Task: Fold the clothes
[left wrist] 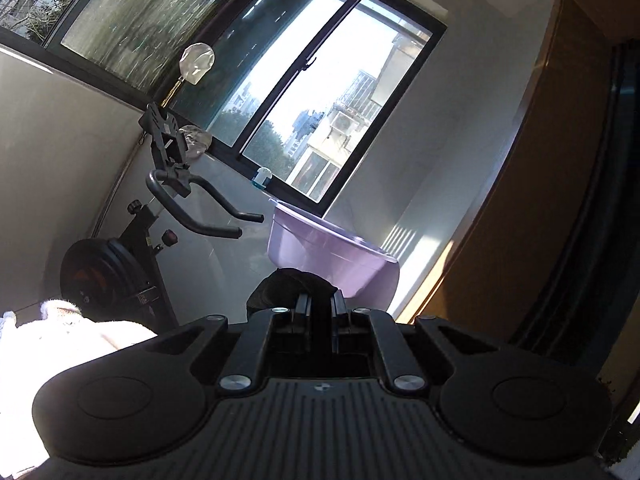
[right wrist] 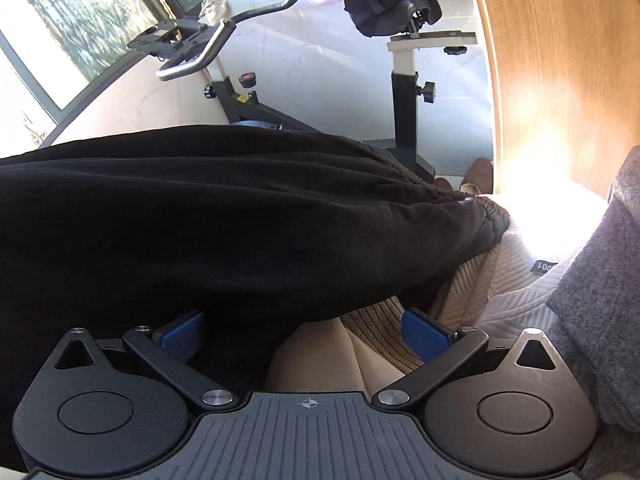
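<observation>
The left wrist view looked level across the room: the left claw (left wrist: 320,304) had its jaws drawn together on a bunch of black fabric (left wrist: 280,284), which showed just beyond the fingertips. Behind it stood a lilac plastic basin (left wrist: 320,248), an exercise bike (left wrist: 160,216) with its tablet holder raised, and a dark-framed sliding window (left wrist: 312,92) giving onto apartment blocks. A pale fleecy cloth (left wrist: 68,332) lay sunlit at the lower left.

The right wrist view pointed downward and showed what the other did not: the clothes themselves. A large black garment (right wrist: 224,216) was draped across most of the frame, its gathered ribbed edge toward the right, lying over a cream ribbed knit (right wrist: 500,280) and a tan knitted piece (right wrist: 376,332). A grey garment (right wrist: 600,272) filled the right edge. The right claw (right wrist: 304,336) stood wide apart, blue pads bare; its left finger (right wrist: 180,332) was tucked under the black garment's hem, gripping nothing. This view also caught the bike's saddle (right wrist: 396,4) and a wooden panel (right wrist: 560,80).

A small dark label (right wrist: 546,267) on the cream knit bore pale figures, partly hidden; they appeared to read "001", upside down.
</observation>
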The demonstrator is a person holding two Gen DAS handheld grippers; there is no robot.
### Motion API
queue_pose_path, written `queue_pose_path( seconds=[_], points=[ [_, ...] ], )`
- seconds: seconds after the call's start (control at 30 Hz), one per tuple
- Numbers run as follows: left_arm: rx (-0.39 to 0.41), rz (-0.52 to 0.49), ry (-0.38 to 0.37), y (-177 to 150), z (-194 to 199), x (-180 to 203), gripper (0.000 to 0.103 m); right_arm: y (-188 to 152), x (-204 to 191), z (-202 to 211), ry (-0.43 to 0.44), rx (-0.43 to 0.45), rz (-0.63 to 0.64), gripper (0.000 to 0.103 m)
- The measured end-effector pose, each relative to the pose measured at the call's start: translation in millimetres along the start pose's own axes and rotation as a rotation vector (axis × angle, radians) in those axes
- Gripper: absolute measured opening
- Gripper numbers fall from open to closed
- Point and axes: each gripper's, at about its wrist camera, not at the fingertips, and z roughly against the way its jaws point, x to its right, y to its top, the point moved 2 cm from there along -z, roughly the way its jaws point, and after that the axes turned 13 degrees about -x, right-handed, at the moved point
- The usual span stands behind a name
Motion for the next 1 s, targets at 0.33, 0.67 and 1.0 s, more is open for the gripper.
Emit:
queue_pose_path(
  seconds=[0.33, 0.67, 1.0],
  points=[
    [0.237, 0.012, 0.142, 54, -15, -7, 0.009, 9, 17, 42, 0.078, 0.111, -0.052, 0.102],
    [-0.216, 0.13, 0.529, -30, -64, -98, 0.032, -8, 20, 23, 0.021, 0.042, -0.054, 0.102],
    [-0.514, -0.335, 0.436, -92, -56, -51, 0.072, -13, 0, 7, 0.011, -0.018, 0.018, 0.102]
  ],
)
